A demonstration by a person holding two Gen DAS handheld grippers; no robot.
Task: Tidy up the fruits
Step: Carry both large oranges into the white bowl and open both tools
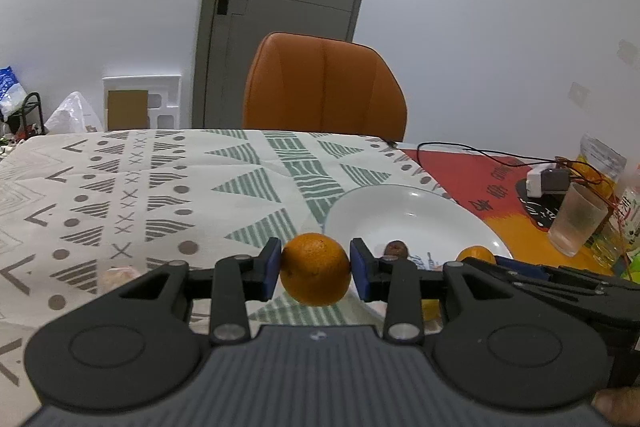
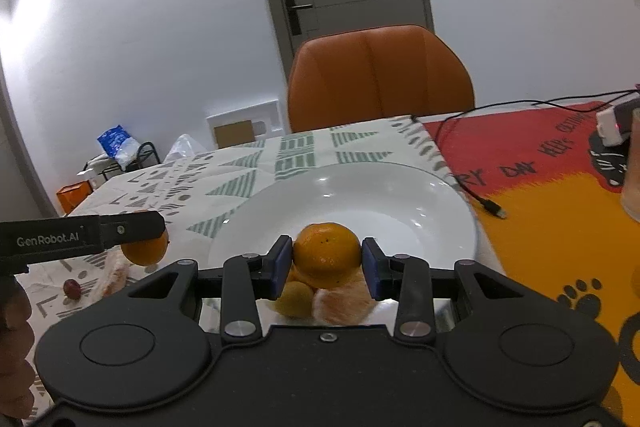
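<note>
My left gripper [image 1: 315,269] is shut on an orange [image 1: 315,269] and holds it above the patterned cloth, just left of the white plate [image 1: 404,211]. My right gripper [image 2: 327,261] is shut on a second orange [image 2: 327,254] over the near part of the plate [image 2: 360,191]. Under it on the plate lie a small yellow fruit [image 2: 295,298] and a peeled citrus [image 2: 342,301]. The right wrist view shows the left gripper [image 2: 80,237] with its orange [image 2: 146,249] at the left. A small brown fruit [image 1: 396,249] lies on the plate.
A small red fruit [image 2: 72,287] and a peeled citrus piece [image 2: 116,273] lie on the cloth left of the plate. A plastic cup [image 1: 576,219], bottles, a charger and cables [image 1: 548,181] stand at the right. An orange chair [image 1: 324,87] is behind the table.
</note>
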